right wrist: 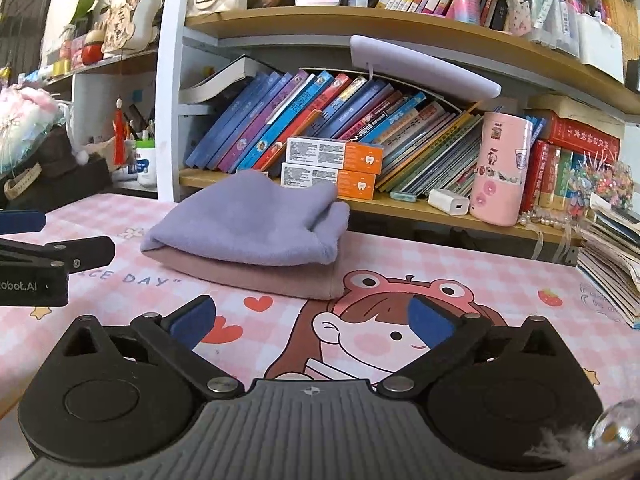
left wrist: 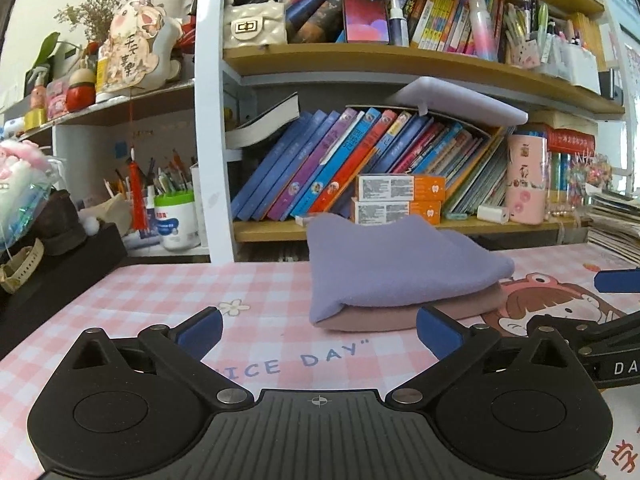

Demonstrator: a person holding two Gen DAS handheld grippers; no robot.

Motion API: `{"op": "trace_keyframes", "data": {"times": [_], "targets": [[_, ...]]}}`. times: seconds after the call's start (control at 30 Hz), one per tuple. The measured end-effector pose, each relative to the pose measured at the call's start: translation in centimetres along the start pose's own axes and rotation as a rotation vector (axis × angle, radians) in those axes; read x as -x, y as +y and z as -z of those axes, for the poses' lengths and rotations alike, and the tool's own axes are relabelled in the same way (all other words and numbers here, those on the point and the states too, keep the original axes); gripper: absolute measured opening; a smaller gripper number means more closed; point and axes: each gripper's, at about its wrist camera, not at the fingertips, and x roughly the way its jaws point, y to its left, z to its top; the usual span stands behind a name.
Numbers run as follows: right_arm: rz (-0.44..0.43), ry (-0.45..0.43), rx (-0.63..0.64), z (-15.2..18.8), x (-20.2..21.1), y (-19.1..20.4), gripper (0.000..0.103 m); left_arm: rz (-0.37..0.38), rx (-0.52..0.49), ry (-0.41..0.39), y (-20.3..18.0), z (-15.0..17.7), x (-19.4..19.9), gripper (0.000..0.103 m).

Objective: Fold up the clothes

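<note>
Left wrist view: the left gripper (left wrist: pixel 319 332) is seen with its jaws spread wide and nothing between them, held low over the pink checked desk mat (left wrist: pixel 132 304). The right gripper (right wrist: pixel 312 320) is likewise released and empty. Straight ahead, toward the far edge of the mat and just in front of the bookshelf (left wrist: pixel 400 62), two folded cloths are stacked — a lavender cloth (left wrist: pixel 400 268) laid on top of a dusty pink cloth (left wrist: pixel 420 314). Neither gripper is touching the stack; a strip of bare mat is left between the fingertips and the near edge of the pile.

Judging by the neat fold and the released jaws, the fold appears to be finished and the step in hand is taken to be the withdrawal. It is best done by keeping both jaws wide and drawing straight back toward the near edge of the mat, so that no pad snags a hem and the top layer is not dragged off square. The lavender cloth's loose corners at the back are slightly raised — a light press may be needed if they spring open.
</note>
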Motion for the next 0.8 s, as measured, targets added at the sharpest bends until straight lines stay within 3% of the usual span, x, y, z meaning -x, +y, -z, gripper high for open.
{"op": "trace_keyframes", "data": {"times": [0.57,0.8], "targets": [[0.003,0.022,-0.018,0.01,-0.34,-0.27,0.103,-0.025,0.017,-0.005,0.31,-0.03,0.24,0.103],[0.008,0.024,-0.026,0.02,-0.38,-0.38,0.103,-0.021,0.003,0.055,0.17,-0.04,-0.44,0.103]]}}
